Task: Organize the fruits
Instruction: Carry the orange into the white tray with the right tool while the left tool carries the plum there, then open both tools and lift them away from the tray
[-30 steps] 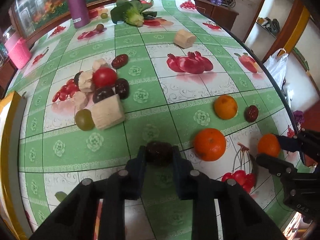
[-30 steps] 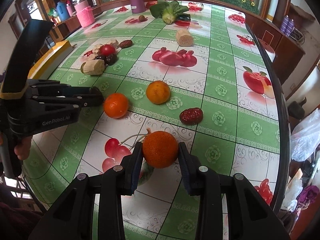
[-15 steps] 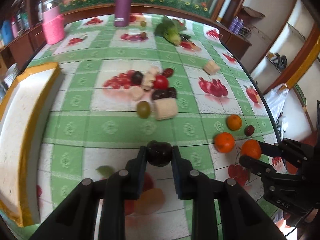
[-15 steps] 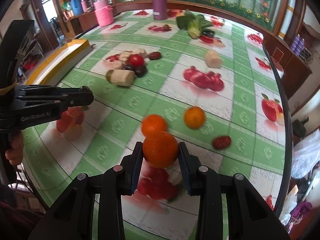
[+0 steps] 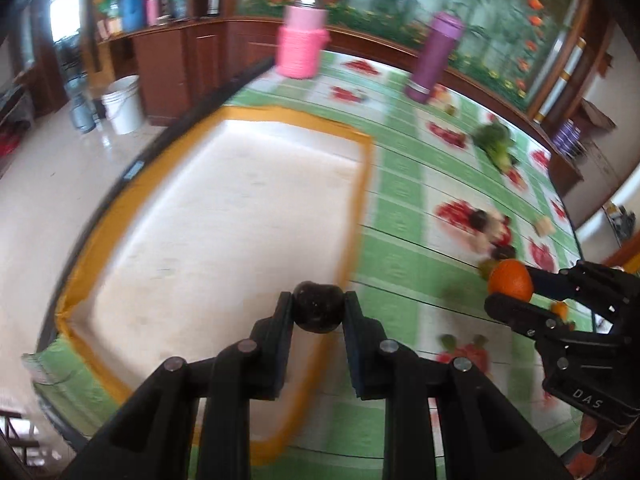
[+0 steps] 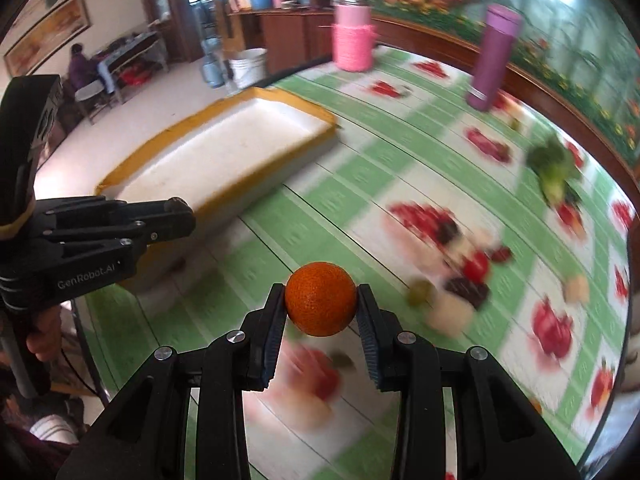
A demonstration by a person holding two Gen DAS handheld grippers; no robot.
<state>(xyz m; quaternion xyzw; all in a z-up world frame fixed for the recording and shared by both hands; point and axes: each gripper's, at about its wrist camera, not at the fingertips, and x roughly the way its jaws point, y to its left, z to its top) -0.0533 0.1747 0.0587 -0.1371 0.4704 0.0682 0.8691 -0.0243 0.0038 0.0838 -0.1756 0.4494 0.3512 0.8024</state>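
Nearing tray rim [image 5: 362, 184], claws [image 5: 317, 314] loaded

Your left gripper [image 5: 317, 312] is black, clamped on a dark, near-black fruit [image 5: 318, 307]; your right gripper [image 6: 321, 312], also black, pinches a bright orange mandarin [image 6: 321, 304]; the tray [image 5: 362, 184] is white inside with a mustard-yellow rim; the tablecloth [image 6: 352, 184] is green-and-white checks printed with red fruit; one flask [image 6: 494, 56] is purple, the other container [image 6: 354, 40] pink.
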